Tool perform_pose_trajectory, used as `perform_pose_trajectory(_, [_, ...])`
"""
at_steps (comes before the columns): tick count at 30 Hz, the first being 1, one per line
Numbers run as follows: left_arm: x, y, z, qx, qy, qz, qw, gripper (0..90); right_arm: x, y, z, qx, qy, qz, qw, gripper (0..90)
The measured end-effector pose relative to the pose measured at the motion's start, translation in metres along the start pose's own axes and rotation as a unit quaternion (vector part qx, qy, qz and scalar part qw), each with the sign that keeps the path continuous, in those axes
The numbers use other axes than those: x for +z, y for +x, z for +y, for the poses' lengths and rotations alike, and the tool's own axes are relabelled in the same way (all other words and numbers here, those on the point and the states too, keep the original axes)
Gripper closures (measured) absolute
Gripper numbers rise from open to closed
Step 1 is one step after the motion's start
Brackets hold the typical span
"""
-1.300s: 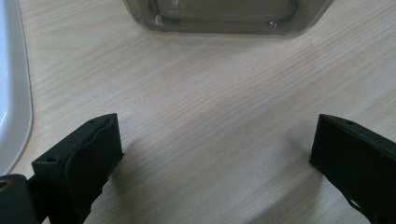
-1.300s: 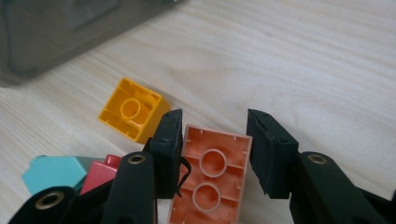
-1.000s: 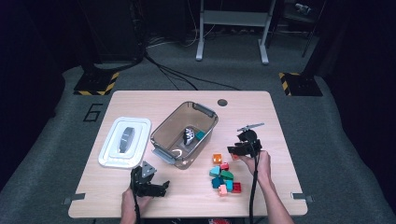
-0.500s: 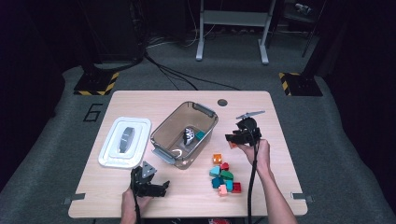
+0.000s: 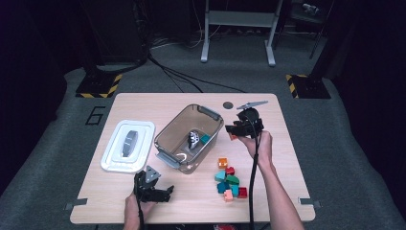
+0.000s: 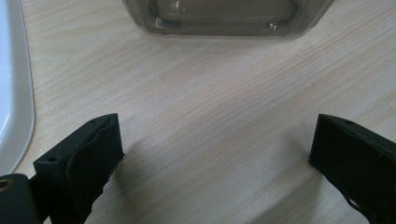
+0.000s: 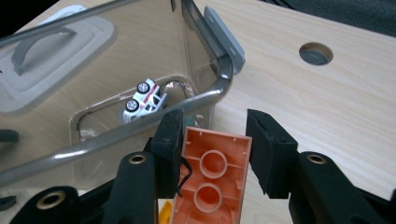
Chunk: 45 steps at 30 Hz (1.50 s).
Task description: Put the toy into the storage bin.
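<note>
Right tool [image 7: 212,140] is clenched on an orange brick [image 7: 212,177], hollow side toward its camera, beside the clear bin's [image 5: 165,139] rim. Released short, the brick could strike that rim and bounce onto the worktop [image 5: 287,158]. Left tool [image 6: 215,154] rests wide apart, empty.

Table [image 5: 143,201] evenly lit from above, surroundings dark; soft shadows; high view slightly blurry.
</note>
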<state>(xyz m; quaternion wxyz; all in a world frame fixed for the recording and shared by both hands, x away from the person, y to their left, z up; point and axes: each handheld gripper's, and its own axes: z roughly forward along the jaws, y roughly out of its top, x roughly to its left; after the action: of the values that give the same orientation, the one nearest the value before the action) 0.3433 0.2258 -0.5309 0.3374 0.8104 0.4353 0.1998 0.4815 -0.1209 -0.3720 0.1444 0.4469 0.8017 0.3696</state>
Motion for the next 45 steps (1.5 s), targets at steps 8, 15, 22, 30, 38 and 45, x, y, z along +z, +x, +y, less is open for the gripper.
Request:
perform_pose_trajectory(8, [0.0,-0.001,0.0,-0.003,0.0,-0.001,1.0,2.3,0.002,0.008,0.02,-0.009,-0.008,0.001,0.9999,57.4])
perform_pose_trajectory(15, [0.0,0.0,0.0,-0.001,0.001,-0.002,1.0,2.3,0.008,0.016,0.032,-0.018,-0.01,0.008,0.9998,57.5])
perform_pose_trajectory(22, [0.0,0.0,0.0,-0.001,0.001,-0.002,1.0,2.5,0.018,0.025,0.045,-0.024,-0.01,0.019,0.9995,57.5])
perform_pose_trajectory(30, [0.0,-0.001,0.0,-0.002,0.001,-0.001,1.0,2.5,0.037,0.04,0.058,-0.038,-0.004,0.028,0.9989,57.5])
perform_pose_trajectory(38, [0.0,-0.001,0.0,-0.002,-0.001,0.0,1.0,2.6,0.058,0.049,0.056,-0.044,0.025,0.033,0.9982,57.4])
perform_pose_trajectory(45, [0.0,-0.001,0.0,0.002,-0.001,0.001,1.0,2.8,0.067,0.047,0.048,-0.036,0.039,0.031,0.9981,57.3])
